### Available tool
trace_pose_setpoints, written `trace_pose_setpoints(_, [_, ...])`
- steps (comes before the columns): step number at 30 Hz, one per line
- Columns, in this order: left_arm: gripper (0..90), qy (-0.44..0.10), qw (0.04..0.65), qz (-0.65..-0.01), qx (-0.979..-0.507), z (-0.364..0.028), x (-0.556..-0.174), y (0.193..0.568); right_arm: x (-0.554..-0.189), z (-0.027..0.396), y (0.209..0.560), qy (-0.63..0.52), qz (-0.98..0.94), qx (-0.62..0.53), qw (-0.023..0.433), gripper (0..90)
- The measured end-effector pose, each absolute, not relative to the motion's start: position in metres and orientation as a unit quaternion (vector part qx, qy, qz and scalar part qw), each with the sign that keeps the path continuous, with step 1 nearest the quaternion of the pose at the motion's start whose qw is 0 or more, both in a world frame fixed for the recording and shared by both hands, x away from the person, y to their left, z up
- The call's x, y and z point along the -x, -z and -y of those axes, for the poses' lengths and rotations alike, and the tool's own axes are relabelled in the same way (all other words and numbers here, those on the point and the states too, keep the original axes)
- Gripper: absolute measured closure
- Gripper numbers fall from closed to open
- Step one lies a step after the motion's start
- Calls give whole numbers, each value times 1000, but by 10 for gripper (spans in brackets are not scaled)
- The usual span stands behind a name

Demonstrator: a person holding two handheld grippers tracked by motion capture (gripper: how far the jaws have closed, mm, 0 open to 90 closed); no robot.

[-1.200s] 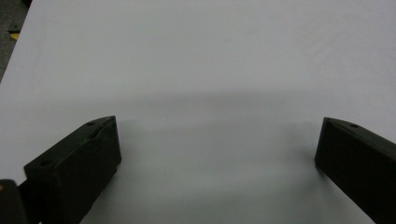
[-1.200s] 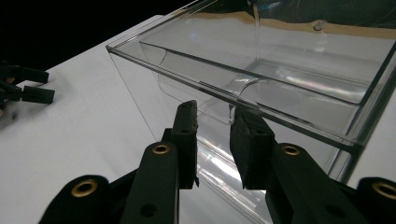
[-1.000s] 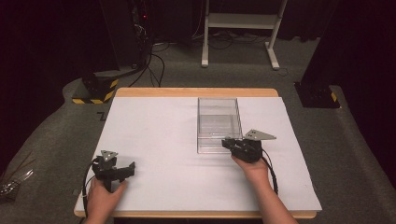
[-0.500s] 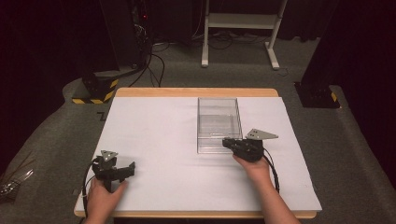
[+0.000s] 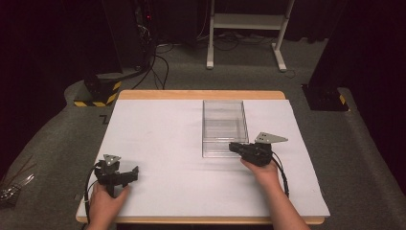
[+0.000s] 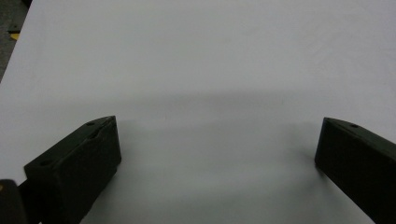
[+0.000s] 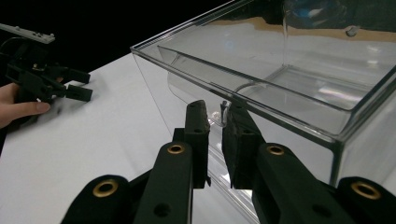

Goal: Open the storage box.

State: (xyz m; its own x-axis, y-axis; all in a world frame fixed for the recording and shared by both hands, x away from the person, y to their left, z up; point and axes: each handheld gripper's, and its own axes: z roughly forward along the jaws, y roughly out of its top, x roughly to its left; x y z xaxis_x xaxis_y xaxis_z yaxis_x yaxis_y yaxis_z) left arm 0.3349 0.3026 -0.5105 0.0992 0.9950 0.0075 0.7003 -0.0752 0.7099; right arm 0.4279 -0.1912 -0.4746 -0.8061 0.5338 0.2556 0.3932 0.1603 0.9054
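two grippers over a white table [image 5: 158,134]. near left, the left gripper [image 5: 116,173] rests with jaws spread wide, nothing between them. farther right, the right gripper [image 5: 236,148], jaws just closing, pinches a small tab on the near wall of a clear box [image 5: 224,125] mid-table.

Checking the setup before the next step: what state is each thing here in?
Clear plastic box: upright on the white table cover, open-topped, nothing visible inside.
Right gripper: jaws just closing, nearly shut at the box's near wall; grip on its small tab not certain.
Left gripper: jaws wide open, nothing between them.
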Motion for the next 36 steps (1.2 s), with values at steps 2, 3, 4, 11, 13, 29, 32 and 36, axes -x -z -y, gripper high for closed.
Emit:
trace_pose_setpoints(2, [4, -261, 283, -618, -685, -303, -335, 511, -428, 192, 475, -572, -760, -304, 60, 813])
trace_pose_setpoints(3, [4, -261, 283, -618, -685, -303, -335, 511, -427, 192, 474, -571, -761, -302, 61, 815])
trace_pose_setpoints(4, [4, -261, 283, -618, -685, -303, -335, 511, -427, 192, 474, -571, -761, -302, 61, 815])
trace_pose_setpoints(11, [4, -261, 283, -618, -685, -303, -335, 511, -422, 194, 474, -571, -763, -296, 57, 819])
trace_pose_setpoints(13, [4, -260, 283, -619, -685, -302, -335, 511, -421, 194, 474, -572, -763, -296, 55, 820])
trace_pose_setpoints(29, [4, -260, 283, -620, -684, -302, -335, 511, -410, 197, 474, -573, -766, -287, 51, 828])
trace_pose_setpoints(32, [4, -261, 283, -619, -685, -302, -335, 511, -408, 197, 474, -573, -766, -287, 51, 828])
trace_pose_setpoints(36, [4, -260, 283, -619, -685, -302, -335, 511, -404, 197, 473, -571, -768, -284, 50, 830])
